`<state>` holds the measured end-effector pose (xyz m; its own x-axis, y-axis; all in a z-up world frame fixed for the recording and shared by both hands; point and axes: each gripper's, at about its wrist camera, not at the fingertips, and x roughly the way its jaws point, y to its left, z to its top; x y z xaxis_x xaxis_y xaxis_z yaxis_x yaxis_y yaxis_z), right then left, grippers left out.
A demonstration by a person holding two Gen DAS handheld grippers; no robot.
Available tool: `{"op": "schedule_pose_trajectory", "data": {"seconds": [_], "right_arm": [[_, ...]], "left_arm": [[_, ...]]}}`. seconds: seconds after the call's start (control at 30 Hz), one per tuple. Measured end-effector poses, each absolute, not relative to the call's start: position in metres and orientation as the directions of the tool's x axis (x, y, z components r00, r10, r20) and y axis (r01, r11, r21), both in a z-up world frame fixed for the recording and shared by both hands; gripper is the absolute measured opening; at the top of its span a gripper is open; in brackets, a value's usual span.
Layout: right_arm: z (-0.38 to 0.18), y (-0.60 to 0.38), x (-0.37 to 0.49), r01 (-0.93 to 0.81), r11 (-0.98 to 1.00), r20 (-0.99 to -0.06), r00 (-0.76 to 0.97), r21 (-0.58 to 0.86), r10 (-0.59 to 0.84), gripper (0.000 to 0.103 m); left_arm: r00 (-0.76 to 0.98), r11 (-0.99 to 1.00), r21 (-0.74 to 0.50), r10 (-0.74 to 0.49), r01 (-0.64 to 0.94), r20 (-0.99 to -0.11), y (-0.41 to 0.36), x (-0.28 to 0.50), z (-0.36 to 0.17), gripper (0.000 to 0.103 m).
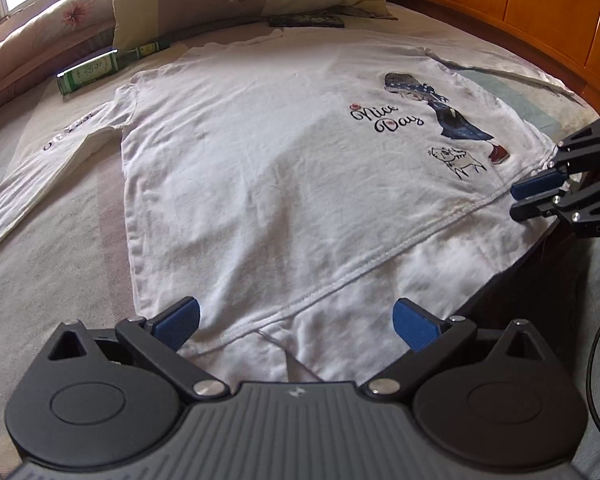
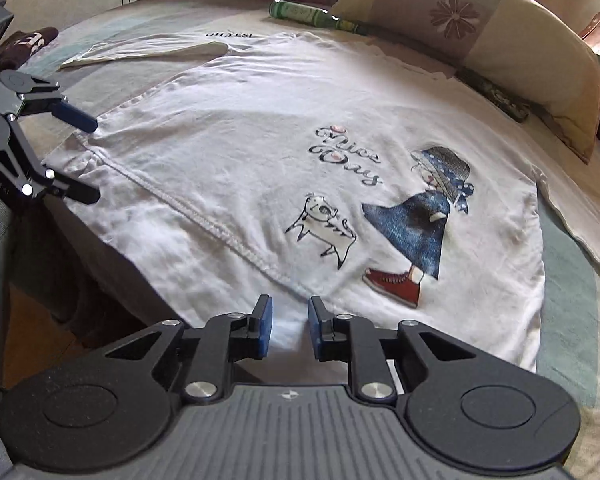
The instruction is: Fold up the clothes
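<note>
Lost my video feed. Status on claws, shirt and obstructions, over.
Left claw wide open, right claw narrowly open, both at the hem, holding nothing. White shirt flat on bed, unfolded. Green bottle by far sleeve, clear of shirt.

Your left gripper point(image 1: 296, 324), black with blue ribbed pads, points steeply downward with its jaws spread wide and nothing pressed between them; your right gripper point(image 2: 290, 326), the same black-and-blue build, also tilts downward, its pads parted by a narrow gap, clamping nothing
</note>
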<state>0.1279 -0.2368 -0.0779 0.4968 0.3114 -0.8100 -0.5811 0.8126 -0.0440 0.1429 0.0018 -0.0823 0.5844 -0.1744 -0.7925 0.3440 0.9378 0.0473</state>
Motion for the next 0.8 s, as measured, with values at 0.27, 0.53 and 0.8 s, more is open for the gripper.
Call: {"op": "schedule_pose_trajectory", "data": {"seconds": [0.27, 0.53, 0.8], "right_arm": [[-0.068, -0.202, 0.091, -0.761, 0.648, -0.791, 0.388, 0.013, 0.472, 0.039], [-0.090, -0.178, 0.089, -0.768, 0.640, -0.808, 0.388, -0.017, 0.444, 0.039], [-0.074, -0.180, 0.087, -0.762, 0.638, -0.769, 0.474, -0.115, 0.428, 0.039]], "left_arm": [[0.645, 0.928, 0.035, -0.230, 0.370, -0.728, -0.018, 0.158, -0.053, 0.102], [0.546, 0.811, 0.095, -0.297, 0.578, -0.783, -0.055, 0.123, -0.074, 0.102], [0.607, 0.802, 0.222, -0.207, 0.554, -0.767, -0.074, 0.135, -0.089, 0.102]]}}
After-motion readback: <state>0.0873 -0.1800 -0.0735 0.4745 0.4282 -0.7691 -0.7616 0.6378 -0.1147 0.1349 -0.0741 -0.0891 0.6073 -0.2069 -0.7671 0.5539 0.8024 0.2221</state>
